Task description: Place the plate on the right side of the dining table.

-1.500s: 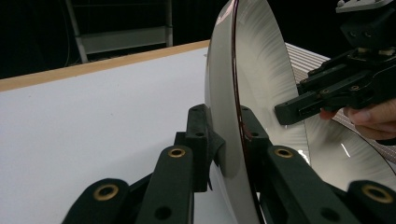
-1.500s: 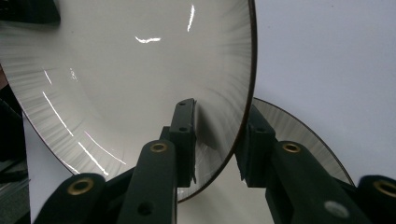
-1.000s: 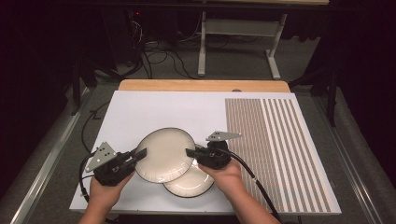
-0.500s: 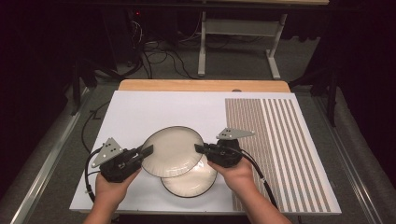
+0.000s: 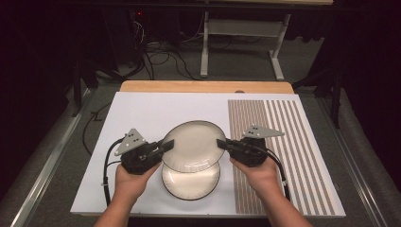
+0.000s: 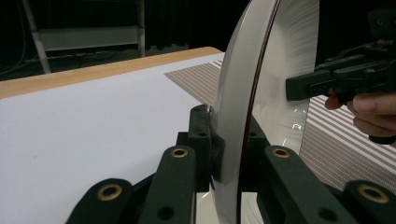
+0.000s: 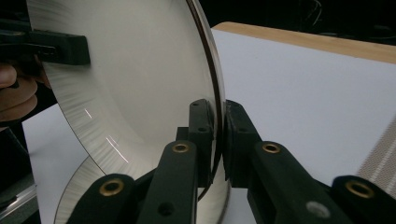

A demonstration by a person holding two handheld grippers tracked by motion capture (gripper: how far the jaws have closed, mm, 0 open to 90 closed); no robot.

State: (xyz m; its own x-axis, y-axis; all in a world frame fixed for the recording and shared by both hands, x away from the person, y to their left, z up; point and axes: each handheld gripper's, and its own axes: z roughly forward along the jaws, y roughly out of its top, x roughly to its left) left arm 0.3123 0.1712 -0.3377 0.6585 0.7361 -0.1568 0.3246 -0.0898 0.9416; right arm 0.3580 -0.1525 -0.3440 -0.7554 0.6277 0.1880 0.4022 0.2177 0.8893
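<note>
Lift step in hand. The left gripper (image 5: 166, 144) and right gripper (image 5: 221, 143) each clench opposite rim edges of the upper cream ceramic plate with dark rim (image 5: 194, 145), held above the lower matching plate (image 5: 190, 182) near the white mat's (image 5: 142, 113) near edge. Next move calls for level, synchronized carrying and equal grip.

Two plates (image 5: 194, 144) (image 5: 191, 182), two claws (image 5: 166, 144) (image 5: 221, 143), one white mat (image 5: 156, 111)
</note>
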